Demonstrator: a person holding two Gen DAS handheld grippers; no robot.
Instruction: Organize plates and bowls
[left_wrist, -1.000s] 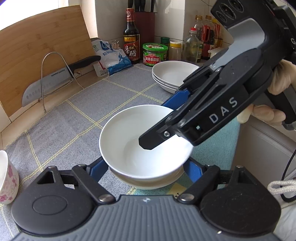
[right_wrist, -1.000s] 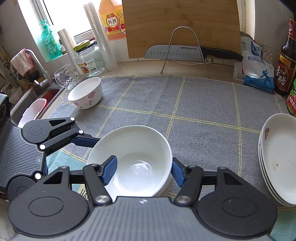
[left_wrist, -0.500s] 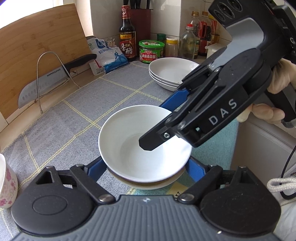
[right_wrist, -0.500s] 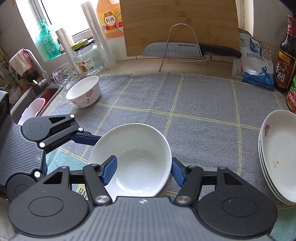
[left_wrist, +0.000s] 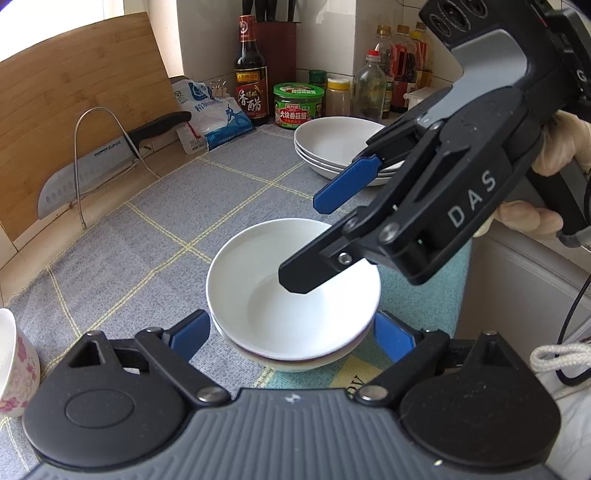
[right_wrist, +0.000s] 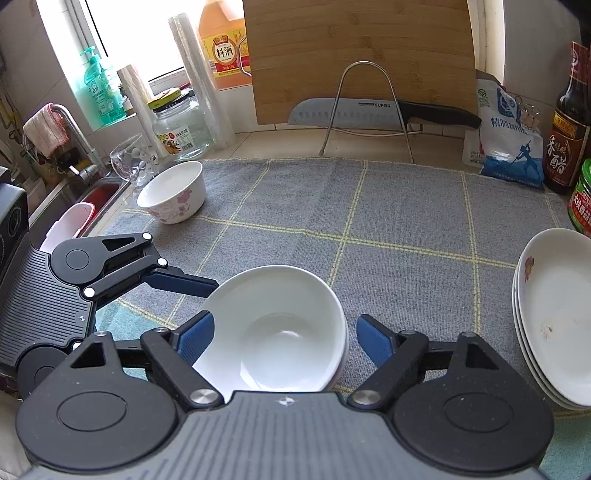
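One table (right_wrist: 406, 266), covered by a grey mat with yellow grid lines, carries everything listed here. Against the back wall leans a bamboo cutting board (right_wrist: 362, 55), with a cleaver (right_wrist: 369, 110) resting on a wire stand in front of it.

At the table's right side: a stack of plates (right_wrist: 554, 314), white, the top one bearing a small flower mark and some specks.

At the near edge, in the middle: my stacked bowls (left_wrist: 291, 295), a plain white bowl nested in another whose rim shows just beneath it. They sit on the mat, held by nothing.

My left hand-held gripper (left_wrist: 291, 332): jaws have just been opening, now wide, one blue pad on each side of the bowl stack and clear of it.

My right hand-held gripper (right_wrist: 284, 336): jaws have just been opening, now spread, the right pad well clear of the bowls, the left pad close by the rim; contact there I cannot tell.

At the far left, near the sink: one flowered bowl (right_wrist: 171, 197), upright, well apart from the stack.
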